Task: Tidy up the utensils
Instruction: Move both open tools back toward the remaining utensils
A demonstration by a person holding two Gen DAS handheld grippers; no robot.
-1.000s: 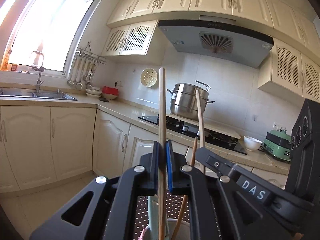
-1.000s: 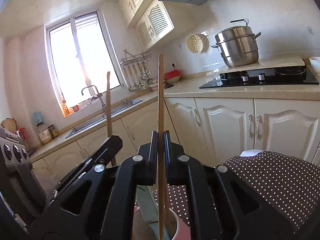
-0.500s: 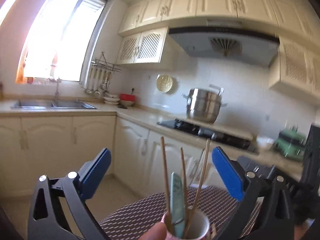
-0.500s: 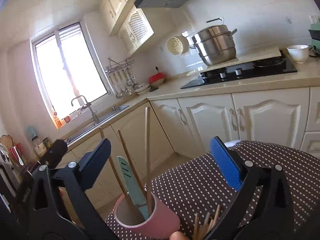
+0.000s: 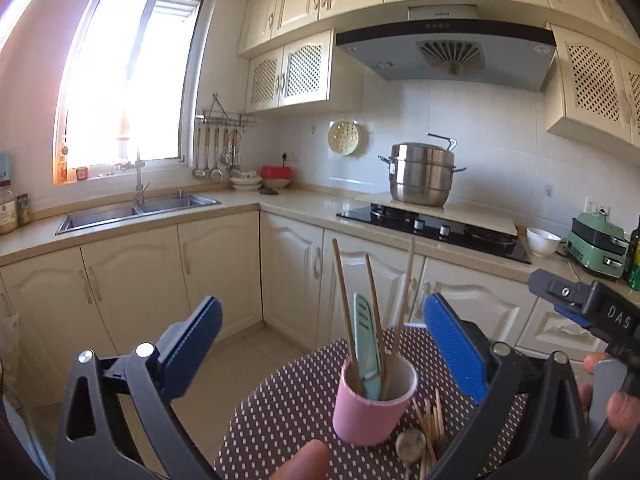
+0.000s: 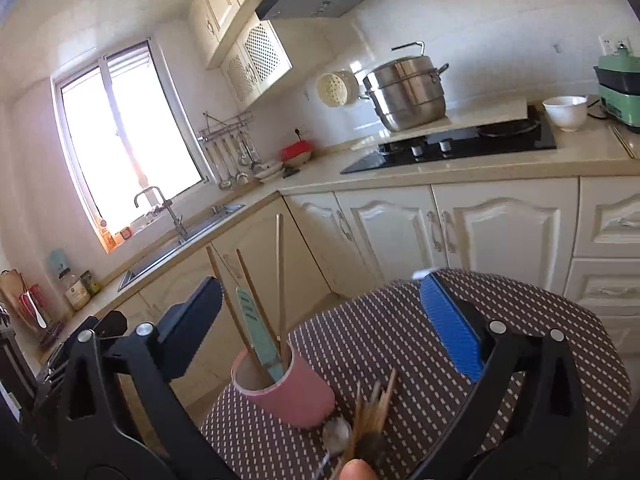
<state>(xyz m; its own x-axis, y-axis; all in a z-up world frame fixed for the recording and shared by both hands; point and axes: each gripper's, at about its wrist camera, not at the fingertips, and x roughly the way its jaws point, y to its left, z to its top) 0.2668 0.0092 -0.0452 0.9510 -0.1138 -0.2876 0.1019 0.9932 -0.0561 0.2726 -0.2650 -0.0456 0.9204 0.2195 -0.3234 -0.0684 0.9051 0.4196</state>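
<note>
Ahead of me, the bench [image 5: 288, 408] wears a dark brown cloth dotted white, and its near part runs out of both views. On it stands the pink cup [image 5: 374, 404], upright, with three wooden chopsticks [image 5: 344, 300] and a pale green utensil [image 5: 366, 340] leaning inside. Just beside the cup lies a loose bundle of chopsticks [image 6: 374, 408] with a spoon [image 6: 337, 436] next to it; the bundle's near ends are blurred and cut off, so I cannot count them.

My left claw [image 5: 320, 356] stands wide open with nothing between its blue pads, the cup seen beyond the gap. My right claw [image 6: 324, 320] is likewise spread wide and grips nothing. A fingertip [image 5: 306, 460] pokes in at the bottom edge of the left view.

Beyond the bench is a cream kitchen: a sink [image 5: 132, 212] under a bright window [image 5: 128, 80], a black hob [image 5: 436, 228] with a steel steamer pot [image 5: 420, 174] behind it, a range hood [image 5: 444, 52] above, a white bowl [image 6: 565, 112] and a green appliance [image 6: 620, 88] at the far end. The window glare washes out whatever sits on the sill.
</note>
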